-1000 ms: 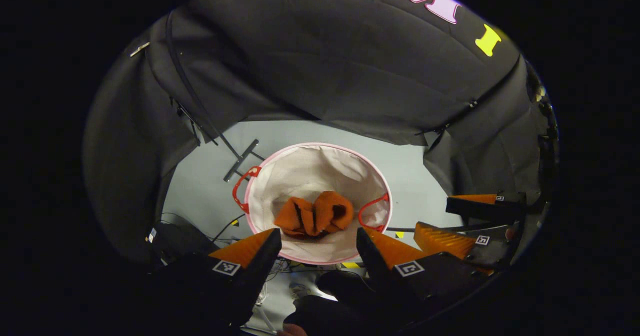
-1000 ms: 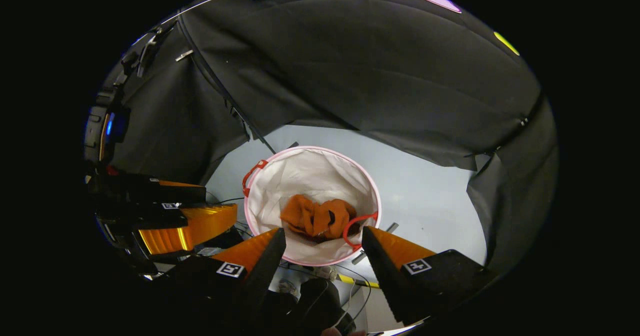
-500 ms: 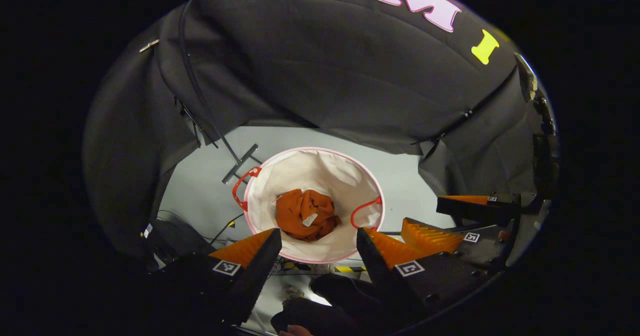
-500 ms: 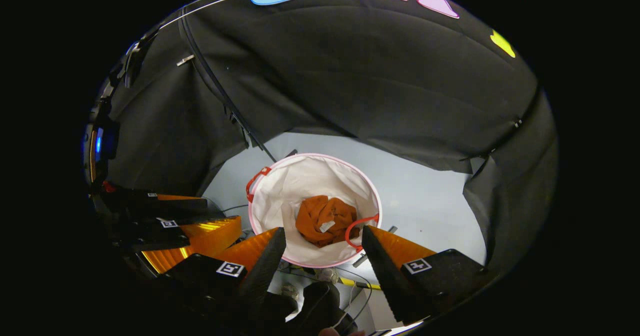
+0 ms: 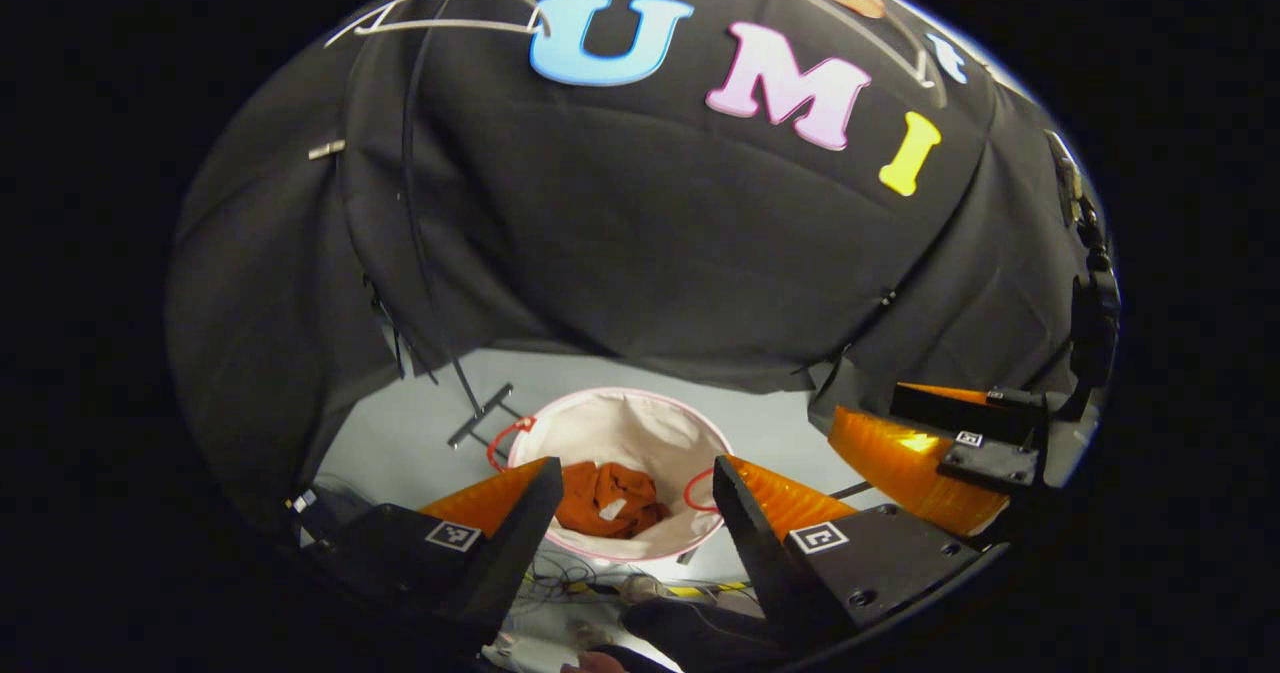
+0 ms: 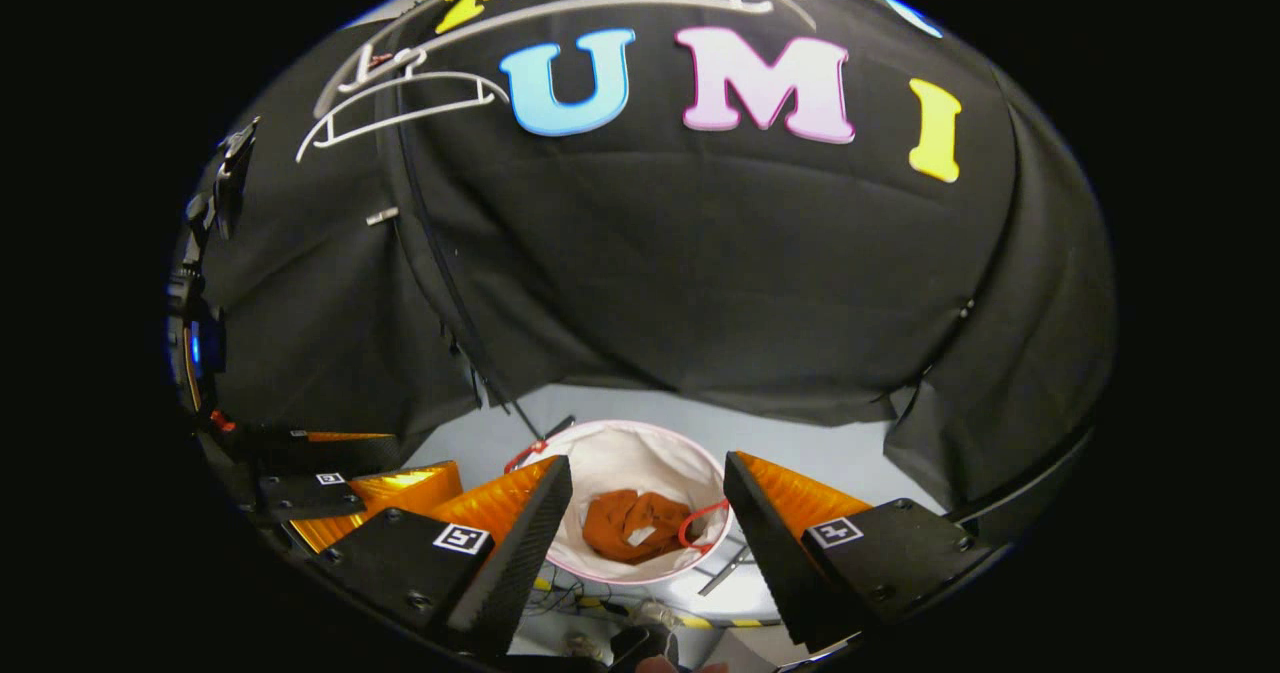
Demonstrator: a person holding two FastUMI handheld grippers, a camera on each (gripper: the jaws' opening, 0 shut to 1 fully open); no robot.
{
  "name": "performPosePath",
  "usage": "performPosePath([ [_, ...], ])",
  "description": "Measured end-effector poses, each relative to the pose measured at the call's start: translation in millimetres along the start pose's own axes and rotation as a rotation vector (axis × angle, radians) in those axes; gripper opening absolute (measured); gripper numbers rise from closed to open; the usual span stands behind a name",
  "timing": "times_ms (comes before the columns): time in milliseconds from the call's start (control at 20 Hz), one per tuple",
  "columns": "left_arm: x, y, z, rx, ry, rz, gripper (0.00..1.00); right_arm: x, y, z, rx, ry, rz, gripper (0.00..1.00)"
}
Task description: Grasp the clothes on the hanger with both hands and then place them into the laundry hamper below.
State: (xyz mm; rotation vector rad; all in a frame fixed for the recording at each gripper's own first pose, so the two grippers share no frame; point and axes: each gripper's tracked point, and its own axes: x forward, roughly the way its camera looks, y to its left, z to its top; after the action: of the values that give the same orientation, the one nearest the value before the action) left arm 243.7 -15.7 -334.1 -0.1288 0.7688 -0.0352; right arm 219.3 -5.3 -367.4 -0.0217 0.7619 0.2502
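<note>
The orange clothes [image 5: 608, 501] lie crumpled at the bottom of the laundry hamper [image 5: 640, 423], a small pale tag showing on top of the heap. In the right gripper view the same clothes [image 6: 630, 525] sit low inside the hamper [image 6: 640, 448], against the side nearest its red handle [image 6: 697, 525]. The hamper is round, with a white lining, a pink rim and a second red handle [image 5: 503, 438] on the opposite side. It stands on the grey floor [image 5: 410, 433], just in front of the black cloth wall.

Above the hamper, the left gripper [image 5: 632, 478] hangs with its fingers spread apart and nothing between them. The right gripper [image 6: 645, 473] also hangs over the hamper, its fingers wide apart and empty. In the left gripper view the right gripper [image 5: 925, 448] appears off to the side of the hamper.

High above the hamper, a bare white hanger [image 6: 400, 103] hangs against the wall. Cables [image 5: 570, 578] lie on the floor beside the hamper's near rim.
</note>
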Motion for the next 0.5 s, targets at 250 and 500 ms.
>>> performPosePath([
  [250, -88.4, -2.6, 37.0, 0.106, -0.212, -0.004, 0.96, -100.1, 14.9, 59.9, -0.029, -0.216, -0.042, 0.99],
  [500, -193.9, -10.1, 74.5, 0.118, -0.411, -0.036, 0.95, -189.2, 38.3, 119.8, -0.043, -0.419, -0.088, 0.99],
])
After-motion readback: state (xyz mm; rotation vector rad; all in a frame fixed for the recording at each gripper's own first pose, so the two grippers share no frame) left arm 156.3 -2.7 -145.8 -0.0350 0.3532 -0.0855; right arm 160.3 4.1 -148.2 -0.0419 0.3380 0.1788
